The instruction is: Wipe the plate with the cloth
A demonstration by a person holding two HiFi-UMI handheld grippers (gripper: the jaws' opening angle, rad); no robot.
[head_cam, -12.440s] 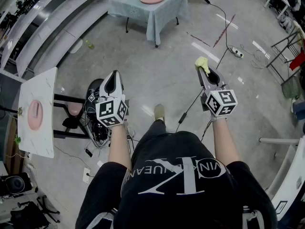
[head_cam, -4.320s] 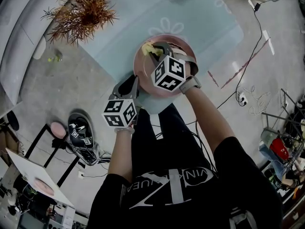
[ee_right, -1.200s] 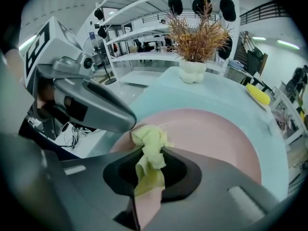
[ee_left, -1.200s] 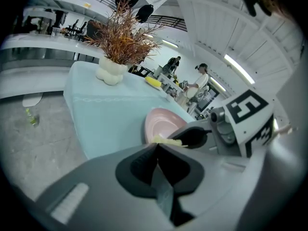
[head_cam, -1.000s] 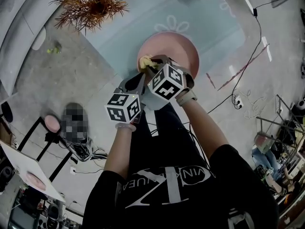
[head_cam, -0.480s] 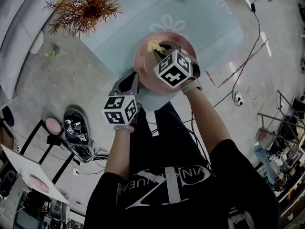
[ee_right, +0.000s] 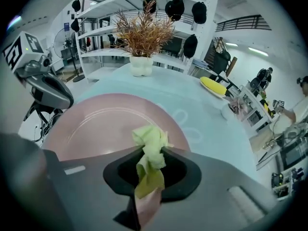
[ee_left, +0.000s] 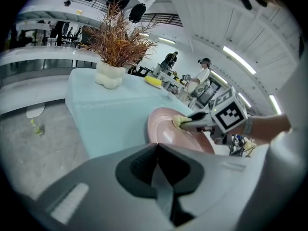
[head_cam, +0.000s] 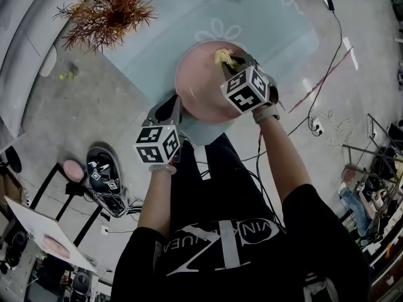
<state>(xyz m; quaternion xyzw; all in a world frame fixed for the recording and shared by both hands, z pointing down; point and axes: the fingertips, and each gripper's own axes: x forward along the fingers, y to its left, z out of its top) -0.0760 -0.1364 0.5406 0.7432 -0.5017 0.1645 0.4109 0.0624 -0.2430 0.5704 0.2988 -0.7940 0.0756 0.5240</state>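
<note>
Pinching the cloth (ee_right: 150, 148) hard in the right gripper (ee_right: 148, 179), with a crumpled yellow-green wad poking out past the tips. Pressing that wad down on the plate (ee_right: 96, 124), on its far part and a bit right of the middle going by the head view, not far from the rim.

Leaving most of the pink surface lying to the left of the cloth and back toward the body. So probably needing a sweep leftward and inward next, not further out. Just guessing on that bit.

Hovering the left gripper (ee_left: 159, 170) right by the plate's near-left edge, fingers pressed together on nothing. Can't tell whether it's actually touching the rim. Sitting closer to the plate's near side than the right one, but carrying no cloth, so not helping the wiping beyond maybe steadying things.

Looking at a round, shallow, pale pink plate here, glossy, with a faint ring inside the rim and no obvious mess on it. Lying flat on the light blue tablecloth (head_cam: 176, 17), near the table's front corner, well apart from the dried plant (head_cam: 107, 8) in its white pot.
</note>
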